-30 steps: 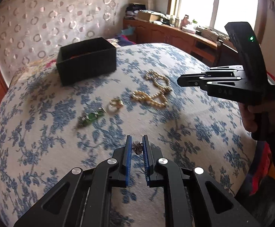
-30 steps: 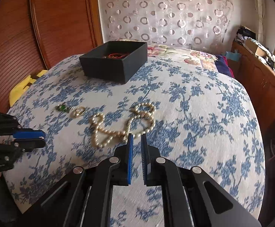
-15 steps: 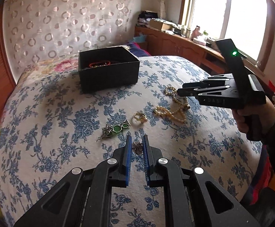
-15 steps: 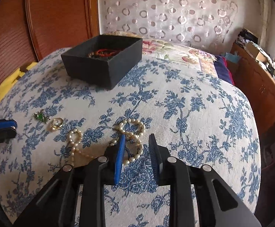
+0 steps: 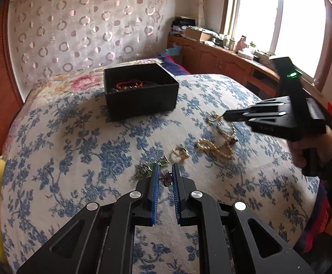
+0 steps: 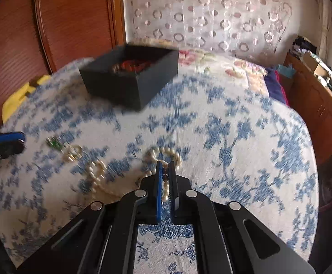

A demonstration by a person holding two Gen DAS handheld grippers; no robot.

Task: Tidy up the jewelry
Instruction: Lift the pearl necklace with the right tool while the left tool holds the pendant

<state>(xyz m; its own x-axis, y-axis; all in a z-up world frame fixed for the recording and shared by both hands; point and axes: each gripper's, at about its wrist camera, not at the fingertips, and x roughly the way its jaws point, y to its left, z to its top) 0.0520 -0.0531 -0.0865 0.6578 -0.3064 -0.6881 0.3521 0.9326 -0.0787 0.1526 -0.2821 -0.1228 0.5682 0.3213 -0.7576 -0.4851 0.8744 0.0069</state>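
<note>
My left gripper (image 5: pixel 164 167) is shut on a small silvery jewel (image 5: pixel 166 179), held above the flowered bedspread. Just beyond its tips lie a green-stoned piece (image 5: pixel 151 166) and a gold ring (image 5: pixel 180 153). A pearl necklace (image 5: pixel 216 150) is strewn to the right. My right gripper (image 6: pixel 164 163) reaches down onto that necklace (image 6: pixel 96 171), its jaws closing tight with several pearls pinched between the blue pads. In the left wrist view the right gripper (image 5: pixel 226 116) touches the strand's far loop. A black open box (image 5: pixel 141 105) holding a red bracelet (image 5: pixel 128 85) stands farther back.
The bedspread (image 5: pixel 74 148) covers a bed with a wooden headboard (image 6: pixel 74 18) at the left. A yellow object (image 6: pixel 17 98) lies at the bed's left edge. A wooden sideboard (image 5: pixel 223 61) with clutter runs under the window. A hand (image 5: pixel 302 150) grips the right tool.
My right gripper opened over the pearl necklace, then closed on the strand. My left gripper, still holding the small jewel, drifted forward toward the ring and green piece.
</note>
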